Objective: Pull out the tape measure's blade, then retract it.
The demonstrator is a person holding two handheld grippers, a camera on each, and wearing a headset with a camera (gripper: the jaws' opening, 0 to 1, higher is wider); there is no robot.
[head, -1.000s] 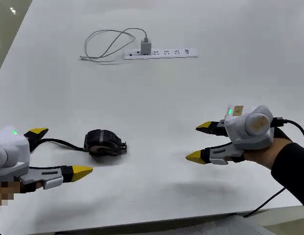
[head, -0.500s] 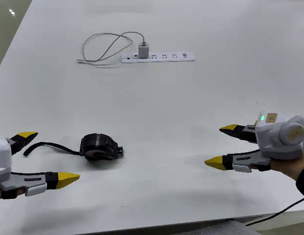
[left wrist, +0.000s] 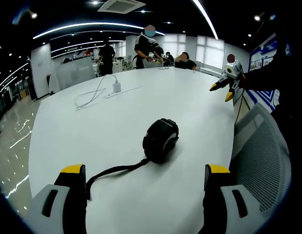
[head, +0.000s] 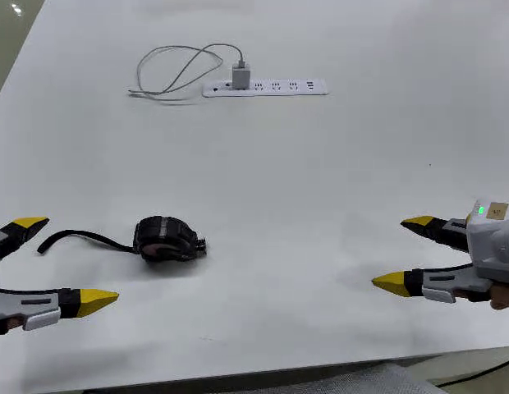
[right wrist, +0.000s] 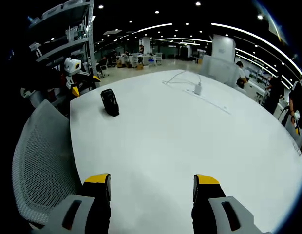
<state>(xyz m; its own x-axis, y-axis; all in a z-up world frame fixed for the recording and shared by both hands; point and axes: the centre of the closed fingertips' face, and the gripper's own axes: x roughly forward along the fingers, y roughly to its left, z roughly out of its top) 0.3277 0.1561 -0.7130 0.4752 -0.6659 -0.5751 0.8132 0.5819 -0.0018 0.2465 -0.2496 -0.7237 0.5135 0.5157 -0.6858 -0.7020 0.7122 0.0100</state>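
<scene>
While left tool (head: 70, 259) and right tool (head: 394, 253) gape, black tape measure (head: 166, 239), strap (head: 82, 238) trailing

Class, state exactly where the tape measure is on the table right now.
In the head view, the tape measure lies on the white table at lower left, just ahead of the left gripper, its black strap trailing toward that gripper's jaws.

Bright ceiling strips (left wrist: 92, 23) cast soft shadows on the white table (head: 320, 205); gripper views bend at edges.
</scene>
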